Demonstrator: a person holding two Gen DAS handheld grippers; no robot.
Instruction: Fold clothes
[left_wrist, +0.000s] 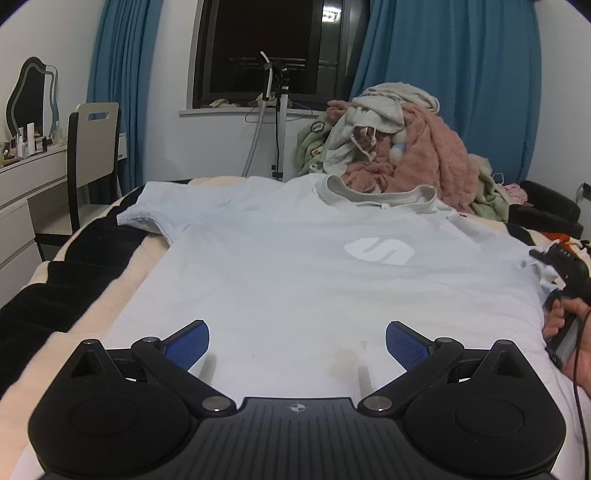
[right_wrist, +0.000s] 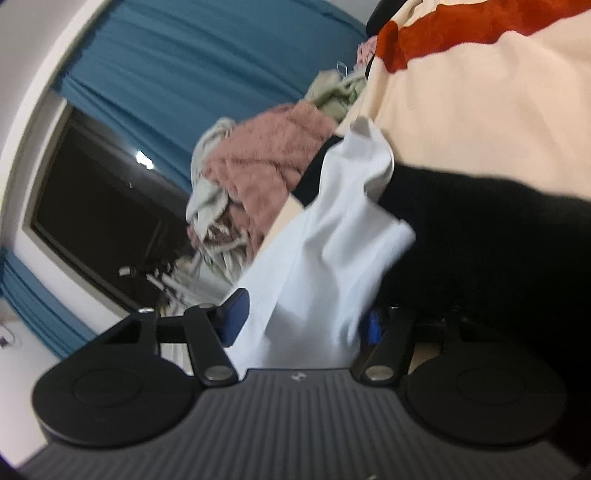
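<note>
A pale blue T-shirt (left_wrist: 295, 277) with a white logo (left_wrist: 380, 253) lies flat, front up, on the bed, its collar at the far end. My left gripper (left_wrist: 297, 343) hovers open just over the shirt's near hem, with nothing between its blue pads. At the shirt's right edge a hand (left_wrist: 565, 325) holds my right gripper (left_wrist: 554, 258). In the right wrist view, rolled on its side, the right gripper (right_wrist: 304, 323) has its jaws apart around a bunched fold of the shirt (right_wrist: 332, 240). The fabric partly hides the right pad (right_wrist: 373, 328).
The bed carries a cream, black and red blanket (left_wrist: 74, 266). A heap of clothes and a pink towel (left_wrist: 399, 147) rises behind the collar. A chair (left_wrist: 92, 158) and a white dresser (left_wrist: 26, 177) stand left of the bed, and a steamer stand (left_wrist: 280, 110) is by the window.
</note>
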